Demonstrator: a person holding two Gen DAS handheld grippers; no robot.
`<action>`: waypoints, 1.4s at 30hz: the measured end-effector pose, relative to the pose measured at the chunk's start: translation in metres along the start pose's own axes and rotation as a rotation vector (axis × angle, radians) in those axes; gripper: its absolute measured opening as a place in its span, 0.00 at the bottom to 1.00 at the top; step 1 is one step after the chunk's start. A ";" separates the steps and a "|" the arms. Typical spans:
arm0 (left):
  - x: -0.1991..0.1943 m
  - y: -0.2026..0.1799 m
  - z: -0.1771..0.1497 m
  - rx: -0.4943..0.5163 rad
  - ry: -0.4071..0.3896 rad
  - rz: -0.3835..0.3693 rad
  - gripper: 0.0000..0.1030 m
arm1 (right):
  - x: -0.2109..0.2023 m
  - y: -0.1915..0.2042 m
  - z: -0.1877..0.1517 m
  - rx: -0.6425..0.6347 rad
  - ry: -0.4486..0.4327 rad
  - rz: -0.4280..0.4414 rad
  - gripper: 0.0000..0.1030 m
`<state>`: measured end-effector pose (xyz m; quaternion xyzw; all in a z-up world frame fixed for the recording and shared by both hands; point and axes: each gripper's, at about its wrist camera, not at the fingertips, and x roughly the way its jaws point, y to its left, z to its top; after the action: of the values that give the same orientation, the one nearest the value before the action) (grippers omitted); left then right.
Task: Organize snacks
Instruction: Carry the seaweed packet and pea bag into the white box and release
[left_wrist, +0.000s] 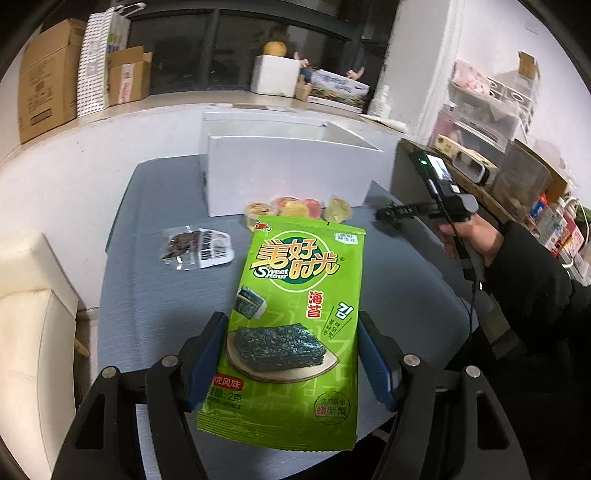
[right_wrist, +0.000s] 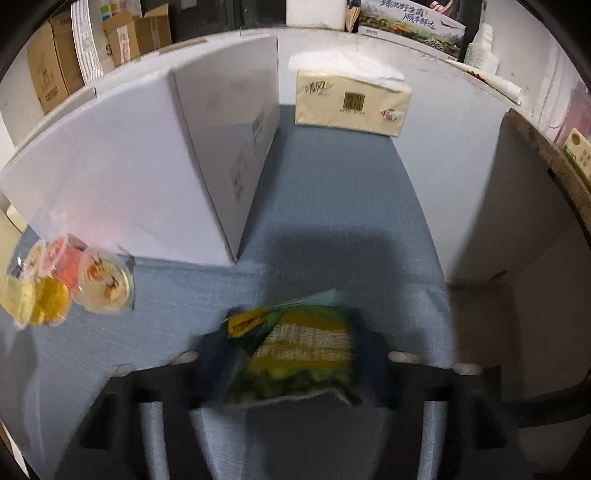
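My left gripper (left_wrist: 291, 354) is shut on a green seaweed packet (left_wrist: 295, 295), its blue pads (left_wrist: 207, 354) pressing both side edges, and holds it upright above the blue table (left_wrist: 166, 295). Behind it lie several jelly cups (left_wrist: 299, 208) in front of a white open box (left_wrist: 288, 170). A dark clear-wrapped snack pouch (left_wrist: 197, 249) lies to the left. In the blurred right wrist view, my right gripper (right_wrist: 291, 362) points steeply down and is closed on a crumpled green and yellow snack packet (right_wrist: 299, 358) on the table. The jelly cups (right_wrist: 74, 284) are at its left, beside the white box (right_wrist: 129, 177).
A person's hand in a dark sleeve (left_wrist: 480, 251) holds the right gripper at the table's right side. A tissue pack (right_wrist: 351, 103) stands at the far table edge. A cream chair (left_wrist: 33, 314) is on the left and cluttered shelves (left_wrist: 498, 155) on the right.
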<state>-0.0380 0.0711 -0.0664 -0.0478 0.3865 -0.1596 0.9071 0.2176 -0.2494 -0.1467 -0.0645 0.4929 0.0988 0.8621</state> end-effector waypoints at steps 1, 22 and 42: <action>0.001 0.000 0.001 -0.002 -0.002 0.002 0.71 | -0.001 0.000 -0.001 0.000 -0.002 0.009 0.56; 0.060 -0.026 0.203 0.069 -0.239 0.073 0.71 | -0.168 0.055 0.066 -0.084 -0.413 0.221 0.55; 0.169 0.029 0.247 -0.023 -0.066 0.206 1.00 | -0.082 0.057 0.128 -0.040 -0.315 0.326 1.00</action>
<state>0.2562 0.0340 -0.0158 -0.0233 0.3610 -0.0595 0.9304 0.2705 -0.1760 -0.0122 0.0150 0.3541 0.2553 0.8996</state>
